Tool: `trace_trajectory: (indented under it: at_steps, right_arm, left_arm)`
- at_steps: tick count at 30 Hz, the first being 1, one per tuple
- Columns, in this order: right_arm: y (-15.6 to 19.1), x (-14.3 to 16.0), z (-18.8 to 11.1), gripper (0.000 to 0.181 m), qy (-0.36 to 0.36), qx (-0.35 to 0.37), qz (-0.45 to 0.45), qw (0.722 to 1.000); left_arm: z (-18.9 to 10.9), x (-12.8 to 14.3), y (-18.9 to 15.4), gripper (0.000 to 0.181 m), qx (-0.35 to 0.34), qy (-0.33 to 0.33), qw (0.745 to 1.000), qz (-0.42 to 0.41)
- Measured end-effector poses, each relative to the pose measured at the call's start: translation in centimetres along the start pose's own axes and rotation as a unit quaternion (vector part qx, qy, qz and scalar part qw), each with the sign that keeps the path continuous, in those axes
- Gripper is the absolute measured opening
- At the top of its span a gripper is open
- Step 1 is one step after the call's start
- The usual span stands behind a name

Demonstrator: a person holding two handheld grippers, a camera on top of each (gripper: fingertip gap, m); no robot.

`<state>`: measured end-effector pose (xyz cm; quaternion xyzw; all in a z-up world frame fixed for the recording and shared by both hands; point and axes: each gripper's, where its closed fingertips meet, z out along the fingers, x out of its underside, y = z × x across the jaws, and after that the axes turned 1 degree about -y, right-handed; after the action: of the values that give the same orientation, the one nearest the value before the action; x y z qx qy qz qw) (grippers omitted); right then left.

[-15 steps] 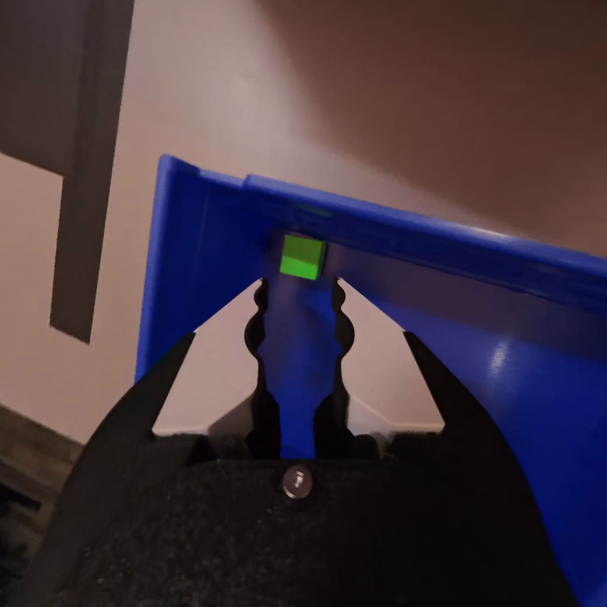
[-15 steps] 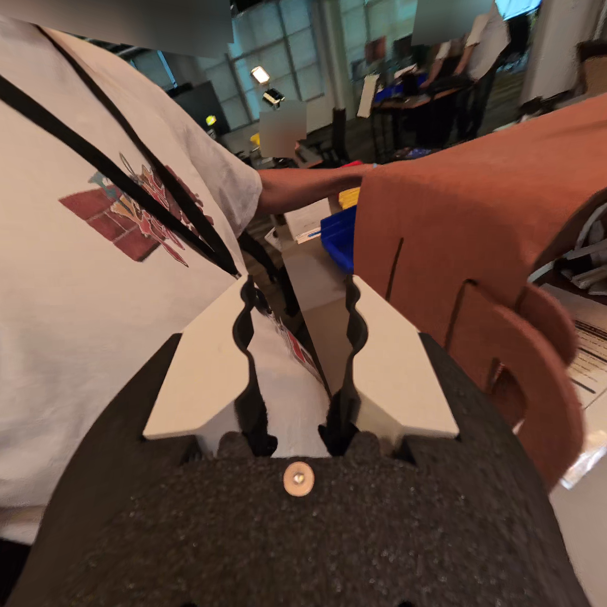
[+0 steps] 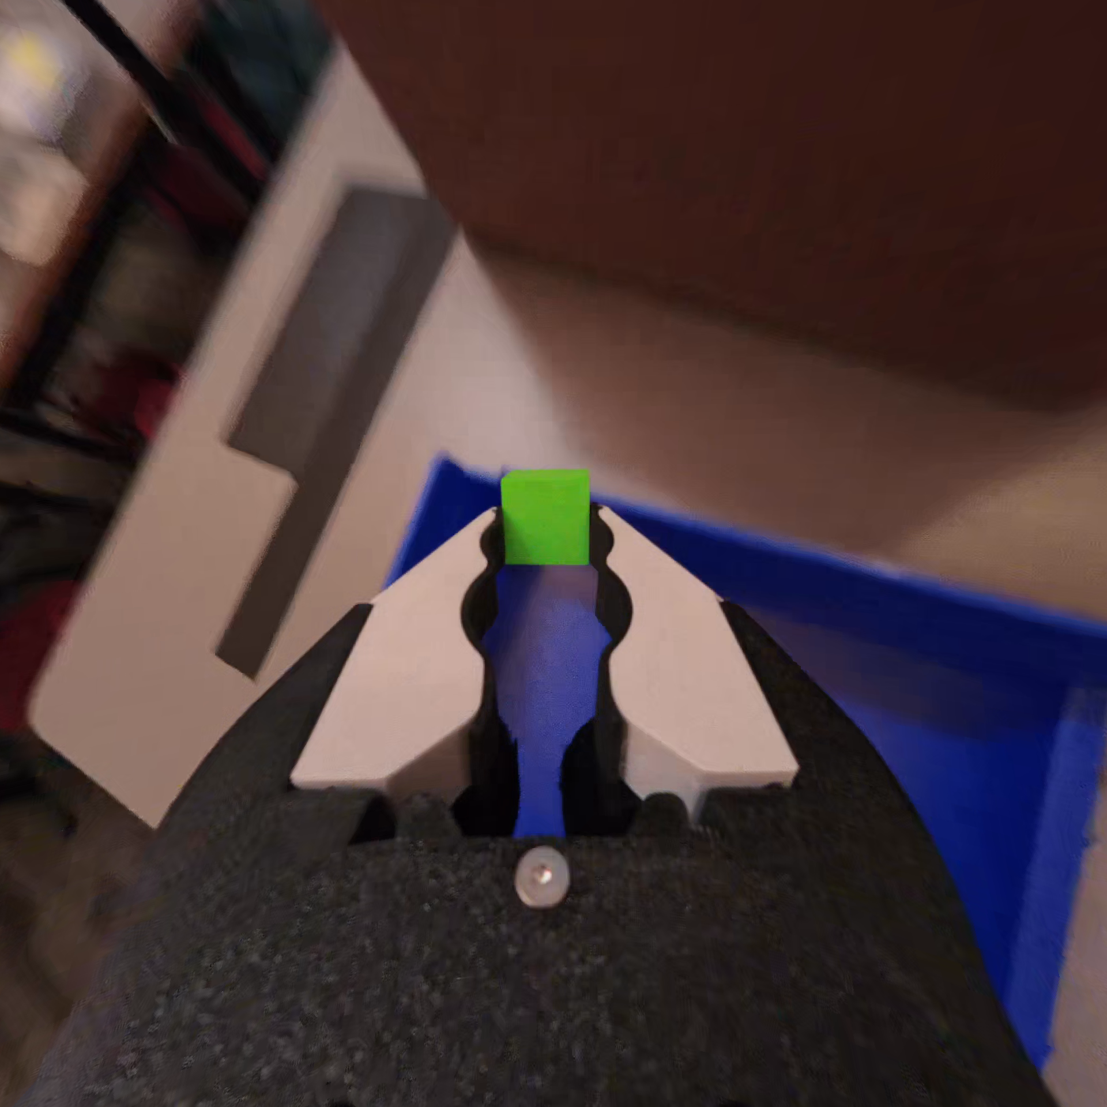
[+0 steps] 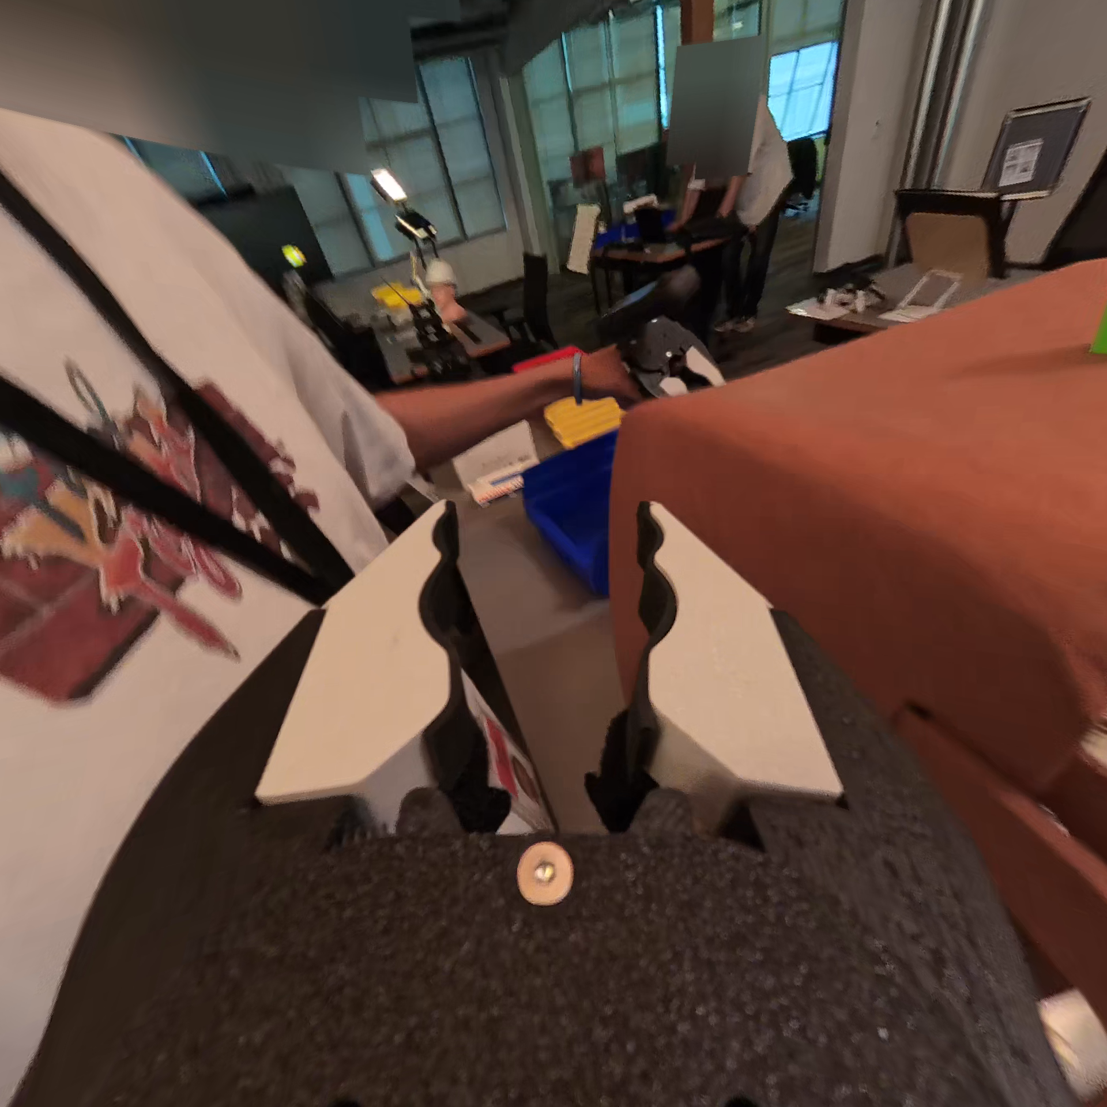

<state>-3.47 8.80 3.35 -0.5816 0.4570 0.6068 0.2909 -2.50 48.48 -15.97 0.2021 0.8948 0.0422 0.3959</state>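
Note:
My left gripper (image 3: 545, 530) is shut on a small green cube (image 3: 545, 518), pinched between its fingertips. It holds the cube above the back wall of a blue bin (image 3: 898, 689). My right gripper (image 4: 542, 515) is open and empty. It hangs in the air between a person's white printed shirt (image 4: 150, 479) and a brown cardboard box (image 4: 868, 509). The blue bin (image 4: 569, 509) also shows in the right wrist view, beyond the fingers and beside the box. The left gripper (image 4: 689, 371) shows far off there in the person's hand.
The brown box (image 3: 779, 180) rises behind the bin. The bin sits on a white table (image 3: 150, 539) with a grey strip (image 3: 335, 389). A yellow bin (image 4: 584, 419) and a white box (image 4: 497, 455) lie past the blue bin. People stand at far desks.
The left gripper has closed on the green cube, which lay in the bin's corner, and lifted it up. The right gripper has tilted up and stays open.

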Motion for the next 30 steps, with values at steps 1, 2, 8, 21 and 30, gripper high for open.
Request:
trace_trajectory:
  at_steps: [1,2,8,21,30]
  right_arm:
    - [0.1,-1.1,0.8,0.06,-0.009,-0.019,0.027,0.999]
    - [0.0,-2.1,1.5,0.061,-0.012,-0.038,0.055,0.998]
    - [-1.0,-8.3,5.8,0.071,0.021,-0.111,0.166,0.98]
    - [-0.9,-9.8,7.6,0.027,0.039,-0.265,0.336,0.903]
    - [-16.2,-16.3,5.2,0.027,0.179,0.02,-0.143,0.973]
  left_arm:
    - [-2.3,-3.1,-0.9,0.028,-0.014,-0.066,0.998,0.01]
    - [-4.7,-6.4,-2.2,0.029,-0.022,-0.133,0.991,0.024]
    - [-17.9,-25.0,-15.4,0.028,0.02,-0.484,0.859,0.167]
    - [-16.4,-32.6,-22.6,0.028,-0.007,-0.549,0.797,0.253]
    - [-12.4,-27.7,-21.9,0.045,0.039,-0.377,0.921,-0.092]
